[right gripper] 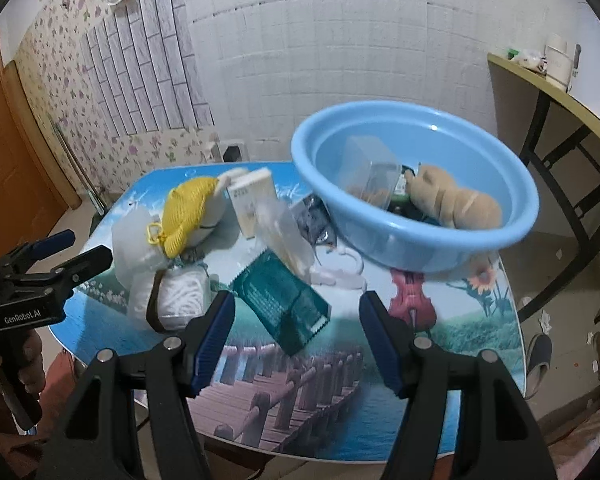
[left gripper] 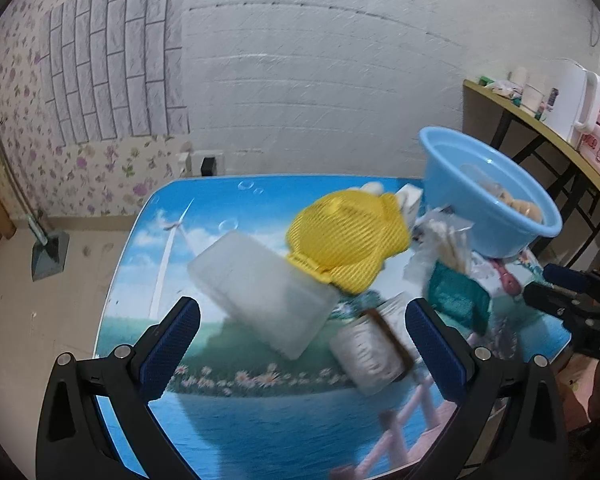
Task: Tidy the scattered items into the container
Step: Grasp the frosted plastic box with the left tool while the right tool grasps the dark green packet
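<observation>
A light blue basin [right gripper: 420,236] stands at the table's far right and holds a tan plush toy [right gripper: 456,200] and a clear box [right gripper: 368,172]. Left of it lie a yellow mesh item [right gripper: 188,212], a white carton [right gripper: 252,200], a clear bag [right gripper: 284,232], a white roll with a brown band [right gripper: 180,296] and a teal packet [right gripper: 284,304]. My right gripper [right gripper: 296,320] is open just above the teal packet, not touching it. My left gripper [left gripper: 300,320] is open over a translucent box [left gripper: 260,292] and the white roll [left gripper: 370,352], holding nothing.
The picture-printed table [right gripper: 300,380] ends close in front of both grippers. A side table with a white kettle [left gripper: 576,100] stands at the right. A slipper [right gripper: 540,360] lies on the floor; a grey dustpan [left gripper: 50,252] sits by the left wall.
</observation>
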